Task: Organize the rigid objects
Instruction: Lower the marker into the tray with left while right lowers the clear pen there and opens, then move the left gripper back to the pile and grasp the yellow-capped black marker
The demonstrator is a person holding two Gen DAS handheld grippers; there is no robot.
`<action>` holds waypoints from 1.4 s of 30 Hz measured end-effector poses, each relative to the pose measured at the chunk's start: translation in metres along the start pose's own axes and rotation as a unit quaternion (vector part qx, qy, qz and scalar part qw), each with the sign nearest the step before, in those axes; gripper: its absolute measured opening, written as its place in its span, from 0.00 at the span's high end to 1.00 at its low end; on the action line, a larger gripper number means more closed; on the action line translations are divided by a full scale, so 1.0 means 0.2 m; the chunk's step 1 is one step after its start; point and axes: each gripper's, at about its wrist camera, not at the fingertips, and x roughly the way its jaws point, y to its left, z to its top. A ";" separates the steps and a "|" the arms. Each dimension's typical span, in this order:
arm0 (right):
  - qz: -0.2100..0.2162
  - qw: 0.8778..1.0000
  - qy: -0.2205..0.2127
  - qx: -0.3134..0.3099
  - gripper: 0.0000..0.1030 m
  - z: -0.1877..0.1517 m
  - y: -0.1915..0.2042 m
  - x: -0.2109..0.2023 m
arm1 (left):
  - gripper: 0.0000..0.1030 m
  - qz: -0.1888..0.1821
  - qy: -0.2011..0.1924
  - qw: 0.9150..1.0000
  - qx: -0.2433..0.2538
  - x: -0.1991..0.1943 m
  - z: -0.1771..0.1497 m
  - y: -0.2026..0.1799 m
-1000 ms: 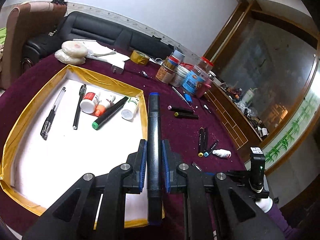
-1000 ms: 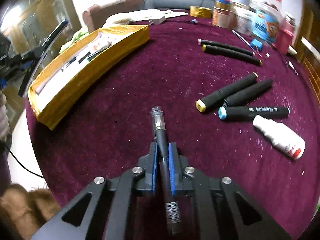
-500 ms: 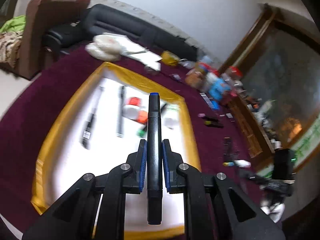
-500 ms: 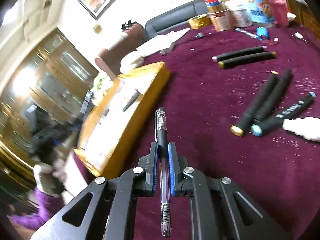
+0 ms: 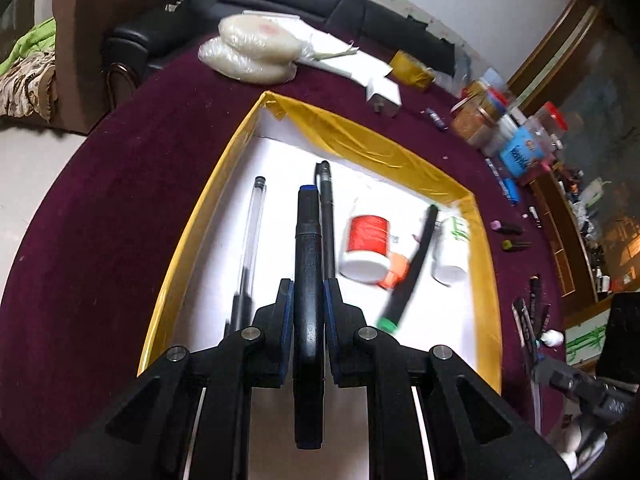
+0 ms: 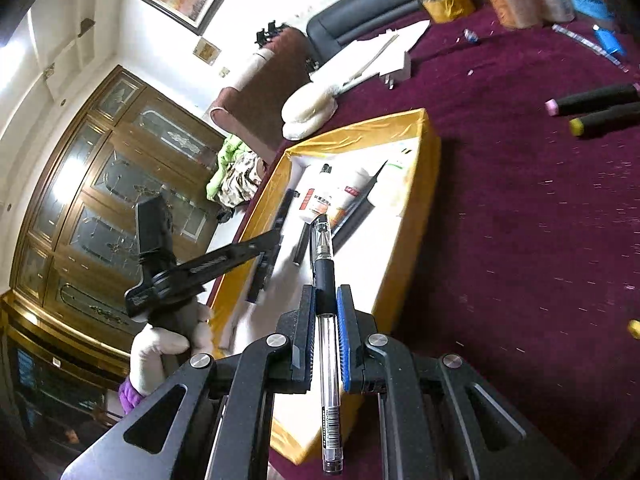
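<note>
My left gripper is shut on a thick black marker with a blue tip, held over the white floor of the yellow-walled box. Inside the box lie a clear pen, a black pen, a red-labelled bottle, a green-tipped marker and a white bottle. My right gripper is shut on a clear gel pen with a black grip, its tip over the box's near wall. The left gripper shows there too, above the box.
Loose black markers lie on the maroon tablecloth right of the box. Jars and a tape roll crowd the table's far side, with white paper and a bagged white bundle. A gloved hand holds the left tool.
Both grippers have swung over the box: the left one advanced and dipped toward the pens inside, the right one carried its gel pen from the loose markers across to the box.
</note>
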 end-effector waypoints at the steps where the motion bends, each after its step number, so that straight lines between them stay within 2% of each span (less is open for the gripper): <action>1: -0.004 1.000 0.005 0.003 0.91 0.02 0.01 0.04 | 0.88 0.004 0.004 1.000 0.000 0.02 0.02 0.00; 5: -0.030 0.999 0.012 0.003 0.91 0.06 0.05 0.16 | 0.88 0.008 0.022 1.000 -0.012 0.11 0.06 0.03; 9: -0.056 0.998 0.015 0.004 0.91 0.08 0.06 0.24 | 0.86 0.004 0.007 1.000 -0.011 0.07 0.04 0.03; 14: -0.092 0.996 0.007 0.004 0.91 0.08 0.07 0.29 | 0.59 -0.026 -0.022 0.999 -0.009 -0.07 -0.03 0.02; 18: -0.116 0.993 -0.002 0.021 0.90 0.07 0.06 0.29 | 0.57 -0.055 -0.041 0.997 -0.023 -0.20 -0.10 0.03; 20: -0.121 0.992 -0.007 0.019 0.89 0.06 0.07 0.28 | 0.51 -0.067 -0.049 0.996 -0.027 -0.27 -0.14 0.04; 24: -0.133 0.990 -0.036 -0.002 0.79 0.04 0.10 0.17 | 0.48 -0.063 -0.079 0.995 -0.019 -0.38 -0.20 -0.01; 29: -0.157 0.983 -0.083 -0.039 0.70 0.00 0.11 -0.02 | 0.44 -0.077 -0.110 0.991 0.008 -0.49 -0.28 -0.14; 32: -0.180 0.975 -0.119 -0.051 0.66 -0.02 0.07 -0.19 | 0.43 -0.094 -0.121 0.988 0.036 -0.53 -0.33 -0.28; 34: -0.206 0.965 -0.147 -0.061 0.61 -0.04 0.01 -0.33 | 0.41 -0.095 -0.129 0.986 0.056 -0.54 -0.36 -0.36; 35: -0.229 0.957 -0.163 -0.069 0.58 -0.05 -0.02 -0.40 | 0.40 -0.097 -0.130 0.984 0.070 -0.54 -0.37 -0.42; 37: -0.264 0.942 -0.191 -0.081 0.43 -0.07 -0.08 -0.51 | 0.40 -0.103 -0.118 0.984 0.081 -0.52 -0.39 -0.49; 39: -0.292 0.928 -0.214 -0.089 0.31 -0.09 -0.15 -0.62 | 0.40 -0.118 -0.099 0.984 0.090 -0.48 -0.41 -0.57; 42: -0.310 0.923 -0.215 -0.072 0.31 -0.08 -0.31 -0.76 | 0.40 -0.135 -0.070 0.983 0.107 -0.41 -0.45 -0.69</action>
